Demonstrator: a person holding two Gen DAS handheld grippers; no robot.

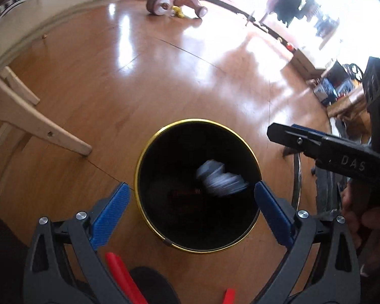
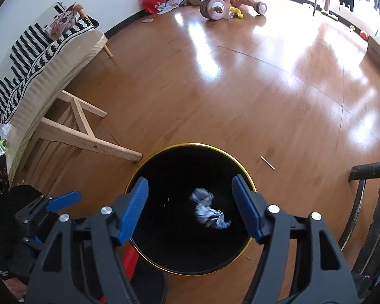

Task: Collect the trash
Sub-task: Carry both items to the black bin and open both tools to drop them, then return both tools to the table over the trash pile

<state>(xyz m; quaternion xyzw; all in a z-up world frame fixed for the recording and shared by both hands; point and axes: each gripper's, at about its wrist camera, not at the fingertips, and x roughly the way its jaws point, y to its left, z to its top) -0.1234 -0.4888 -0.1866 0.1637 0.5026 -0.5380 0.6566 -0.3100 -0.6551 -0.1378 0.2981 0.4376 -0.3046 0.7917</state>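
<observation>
A black bin with a gold rim [image 1: 149, 149] stands on the wood floor, below both grippers; it also shows in the right wrist view [image 2: 240, 164]. A crumpled white-blue piece of trash [image 1: 220, 178] is inside the bin's mouth, blurred; it also shows in the right wrist view [image 2: 207, 211]. My left gripper [image 1: 190, 202] is open and empty above the bin. My right gripper [image 2: 190, 197] is open and empty above the bin. The right gripper's fingers [image 1: 291, 135] show in the left wrist view. The left gripper's fingertip [image 2: 63, 200] shows in the right wrist view.
A wooden bench leg [image 2: 88, 141] stands just left of the bin, under a striped cushion [image 2: 25, 58]. A small stick [image 2: 267, 162] lies on the floor to the right. A dark wooden chair [image 2: 367, 202] is at right. A pink toy trike [image 2: 223, 0] stands far back.
</observation>
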